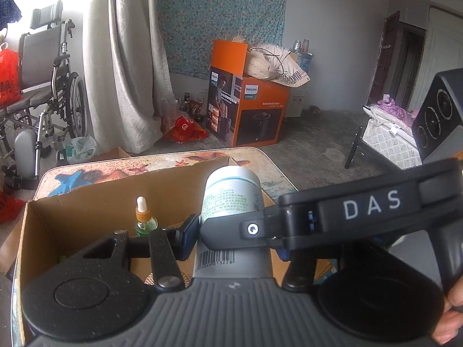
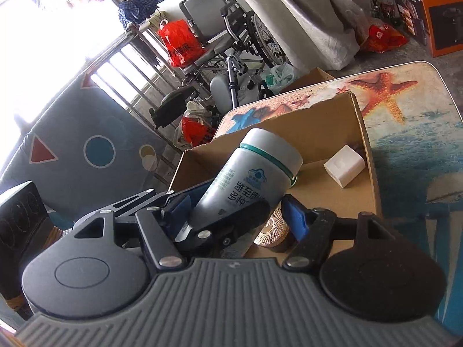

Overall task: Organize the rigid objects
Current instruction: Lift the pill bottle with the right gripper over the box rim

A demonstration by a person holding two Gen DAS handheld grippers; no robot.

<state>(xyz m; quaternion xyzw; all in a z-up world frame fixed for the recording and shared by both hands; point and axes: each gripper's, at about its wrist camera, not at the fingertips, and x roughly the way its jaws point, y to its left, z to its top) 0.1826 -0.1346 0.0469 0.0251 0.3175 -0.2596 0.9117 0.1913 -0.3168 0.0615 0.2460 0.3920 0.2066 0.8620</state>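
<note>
Left gripper [image 1: 231, 228] clamps the white bottle [image 1: 231, 196] above the open box [image 1: 86, 211], for lowering inside; right gripper [image 2: 240, 211], jaws parted, straddles it without gripping.

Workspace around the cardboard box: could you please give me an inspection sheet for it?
Surface: starfish-print table, cardboard box on it.
Job's things: grey canister tilted above the box; dropper bottle, white block, gold-lidded jar inside.
Clutter: nothing seen.
Grippers: left tool shut on the canister; right tool open around it.
Cables: thin black cord on far bedding.
Surroundings: wheelchair, orange carton, curtain.
</note>
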